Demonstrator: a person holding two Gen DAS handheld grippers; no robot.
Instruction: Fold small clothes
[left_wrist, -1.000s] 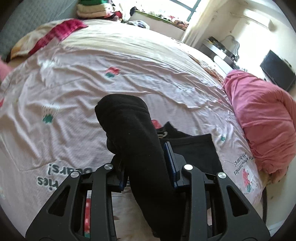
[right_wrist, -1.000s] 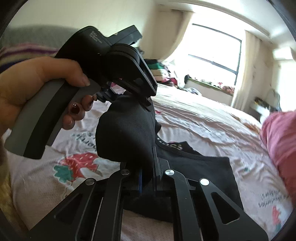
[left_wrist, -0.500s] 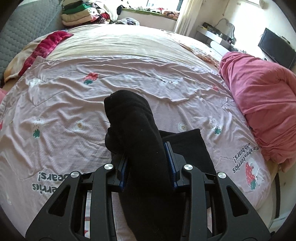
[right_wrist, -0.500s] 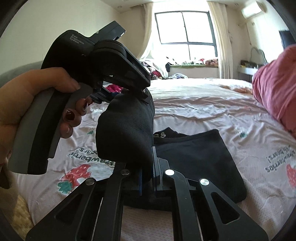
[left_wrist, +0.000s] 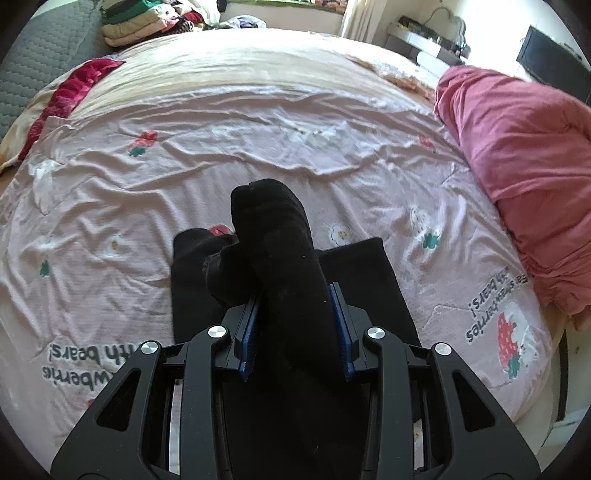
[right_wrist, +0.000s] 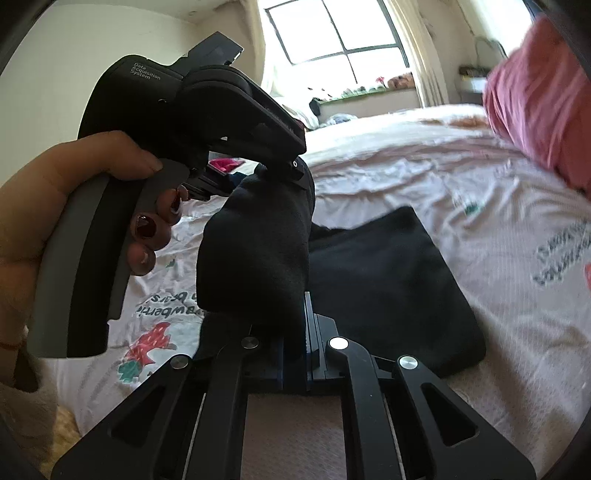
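Note:
A black sock (left_wrist: 273, 221) is stretched between both grippers above the pink strawberry-print bed sheet (left_wrist: 184, 147). My left gripper (left_wrist: 294, 295) is shut on its thick, bunched end, which sticks out past the blue pads. In the right wrist view my right gripper (right_wrist: 297, 332) is shut tight on the sock's (right_wrist: 255, 251) lower end. The left gripper (right_wrist: 291, 173), held by a hand (right_wrist: 55, 206), clamps the upper end. A flat folded black garment (left_wrist: 369, 280) lies on the sheet just beneath the sock; the right wrist view shows this garment (right_wrist: 388, 288) to the right of it.
A bunched pink duvet (left_wrist: 517, 155) fills the bed's right side. A red cloth (left_wrist: 70, 96) and a grey quilted headboard (left_wrist: 29, 66) are at the far left, with stacked folded clothes (left_wrist: 140, 22) behind. A dark screen (left_wrist: 550, 62) stands at the far right.
Both grippers have carried the sock sideways and slightly lower, over the folded black garment, which now shows on both sides of the left gripper. The right view has rolled. Both grips are unchanged.

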